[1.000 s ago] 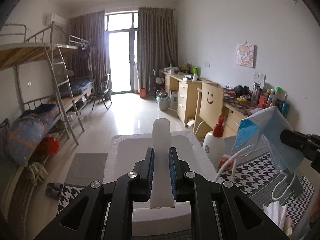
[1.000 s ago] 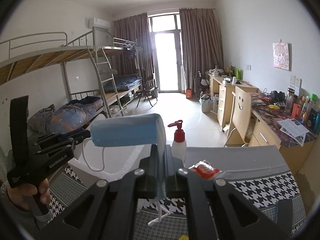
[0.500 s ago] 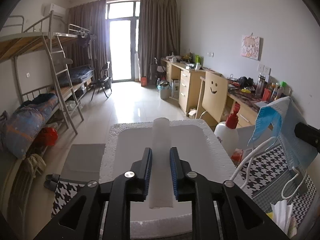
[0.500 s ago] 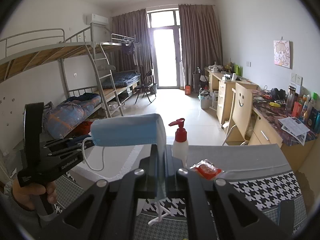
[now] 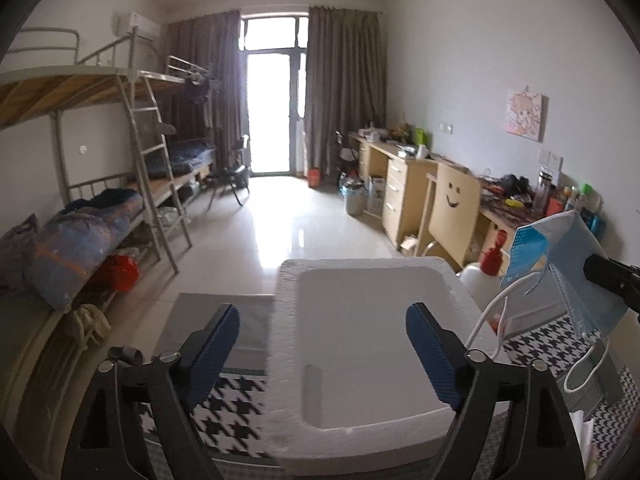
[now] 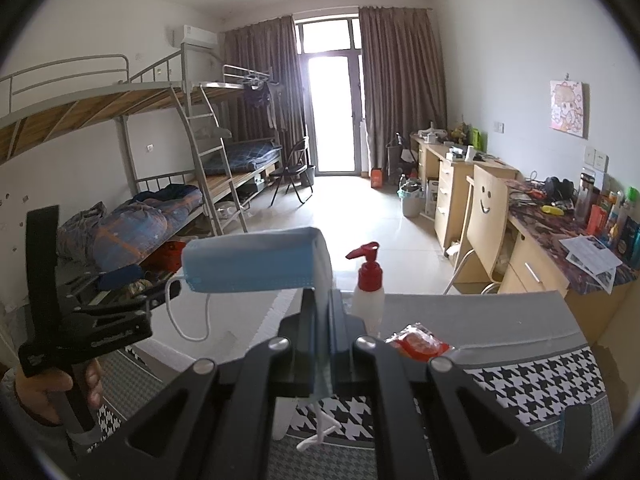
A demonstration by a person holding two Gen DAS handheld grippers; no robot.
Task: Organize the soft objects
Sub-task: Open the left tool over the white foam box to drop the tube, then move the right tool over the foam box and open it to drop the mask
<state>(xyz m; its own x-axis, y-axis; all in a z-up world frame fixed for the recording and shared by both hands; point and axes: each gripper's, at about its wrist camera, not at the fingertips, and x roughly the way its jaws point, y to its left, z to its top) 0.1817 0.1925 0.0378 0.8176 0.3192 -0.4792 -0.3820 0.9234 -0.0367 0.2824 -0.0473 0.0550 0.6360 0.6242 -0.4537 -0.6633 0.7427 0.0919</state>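
Observation:
My left gripper (image 5: 322, 354) is open and empty above a white foam tray (image 5: 288, 360). A white foam strip (image 5: 313, 394) lies in the tray's near left part. My right gripper (image 6: 320, 332) is shut on a blue face mask (image 6: 252, 264), held up over the table; its white ear loops hang down. The mask (image 5: 576, 264) also shows at the right of the left wrist view, right of the tray. The left gripper (image 6: 100, 320) shows at the left of the right wrist view, in a hand.
A white pump bottle with a red top (image 6: 368, 284) stands behind the tray. A red packet (image 6: 418, 342) lies on the grey and houndstooth table cover (image 6: 540, 376). Bunk beds stand at the left, desks and a chair at the right.
My left gripper has opened and let go of the white foam strip, which now lies in the tray. The right gripper still holds the mask.

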